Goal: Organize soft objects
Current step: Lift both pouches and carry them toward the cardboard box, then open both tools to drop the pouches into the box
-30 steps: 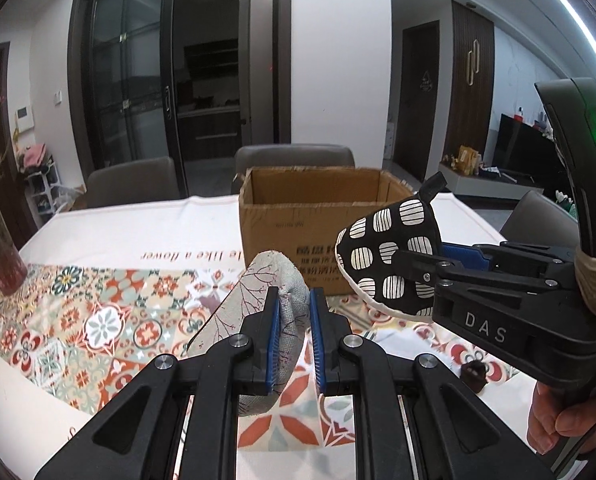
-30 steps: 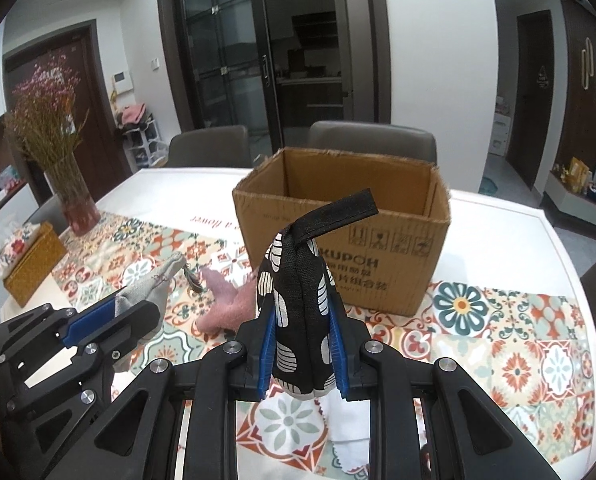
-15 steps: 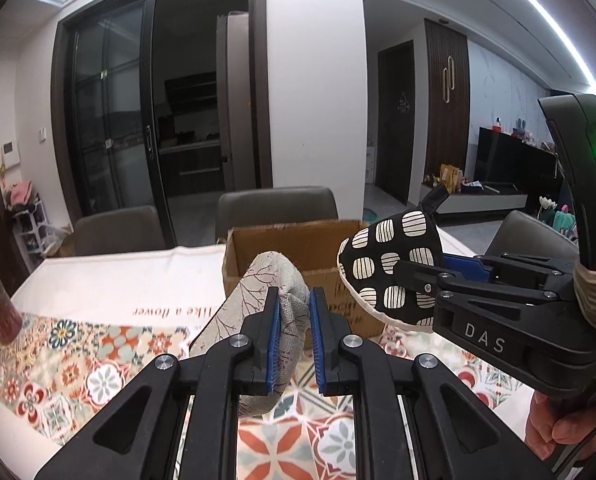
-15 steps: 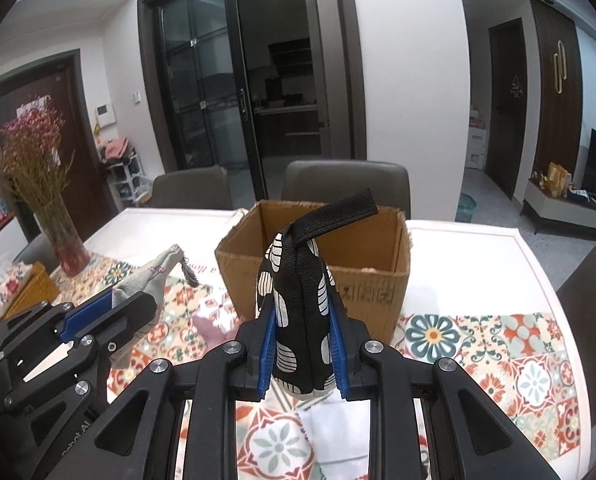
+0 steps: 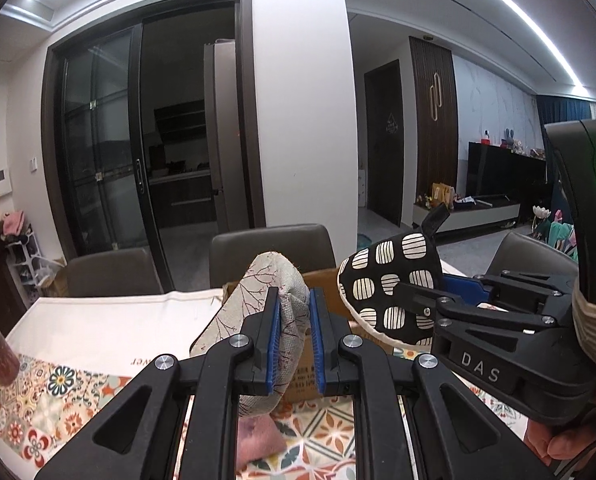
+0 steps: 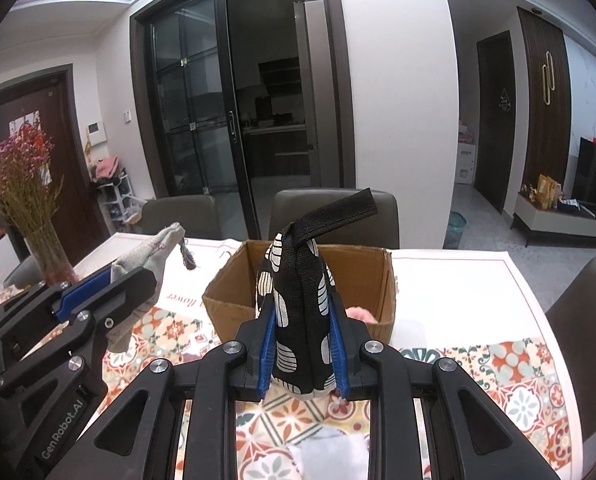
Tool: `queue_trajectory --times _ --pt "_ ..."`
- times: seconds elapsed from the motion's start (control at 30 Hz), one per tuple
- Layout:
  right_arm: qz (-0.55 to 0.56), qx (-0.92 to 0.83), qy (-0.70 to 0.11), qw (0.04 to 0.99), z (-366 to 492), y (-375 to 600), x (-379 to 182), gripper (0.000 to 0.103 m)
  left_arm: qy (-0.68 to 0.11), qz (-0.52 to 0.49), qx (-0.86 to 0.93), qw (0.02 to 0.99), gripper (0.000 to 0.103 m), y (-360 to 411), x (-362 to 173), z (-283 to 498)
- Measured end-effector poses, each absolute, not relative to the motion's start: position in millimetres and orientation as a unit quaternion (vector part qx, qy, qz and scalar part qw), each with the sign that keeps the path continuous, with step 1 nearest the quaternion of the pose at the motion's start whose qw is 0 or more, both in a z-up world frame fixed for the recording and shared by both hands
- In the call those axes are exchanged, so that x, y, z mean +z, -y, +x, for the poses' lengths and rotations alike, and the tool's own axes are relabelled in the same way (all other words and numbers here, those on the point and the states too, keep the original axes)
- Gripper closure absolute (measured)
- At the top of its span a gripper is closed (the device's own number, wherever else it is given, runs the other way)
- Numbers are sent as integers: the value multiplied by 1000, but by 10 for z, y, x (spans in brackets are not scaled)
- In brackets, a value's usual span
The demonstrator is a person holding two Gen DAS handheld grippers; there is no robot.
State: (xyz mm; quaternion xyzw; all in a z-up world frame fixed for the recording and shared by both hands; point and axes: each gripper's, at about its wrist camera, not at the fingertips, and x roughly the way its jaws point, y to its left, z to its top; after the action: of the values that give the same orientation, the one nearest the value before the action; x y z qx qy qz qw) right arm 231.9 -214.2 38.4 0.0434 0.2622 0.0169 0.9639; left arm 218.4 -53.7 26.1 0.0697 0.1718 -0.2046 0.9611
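Right wrist: tiled tablecloth, dining rm.

A tabletop under a white cloth with a patterned tile runner fills the lower part of the right wrist view. At nine o'clock a glass vase holds dried pink flowers. Two grey chairs stand along the far edge at twelve o'clock, before dark glass sliding doors. At three o'clock, a television on a low cabinet.

Table: patterned cloth, cardboard box, vase.
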Motion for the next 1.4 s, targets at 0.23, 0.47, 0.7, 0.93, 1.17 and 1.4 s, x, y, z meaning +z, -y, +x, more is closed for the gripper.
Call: queue_trajectory --times 0.23,0.47,0.7,0.93,1.17,1.4 --pt "45 7 -250 967 2459 2183 420 78 -158 69 -213 962 88 614 324 2375" --pt "42 0 -246 968 2681 2236 431 78 -155 67 -222 960 88 724 324 2645" --pt "38 -6 -252 967 2927 2314 360 78 -165 68 -226 958 88 810 266 2923" --pt "35 -9 -266 963 3166 2344 256 78 -178 75 -227 954 88 900 164 3152" --pt "35 -12 -289 957 3429 2342 115 78 -206 81 -232 947 88 991 39 3415" --pt "35 -12 -316 948 3617 2352 -49 78 -241 85 -234 938 87 1061 -109 3620"
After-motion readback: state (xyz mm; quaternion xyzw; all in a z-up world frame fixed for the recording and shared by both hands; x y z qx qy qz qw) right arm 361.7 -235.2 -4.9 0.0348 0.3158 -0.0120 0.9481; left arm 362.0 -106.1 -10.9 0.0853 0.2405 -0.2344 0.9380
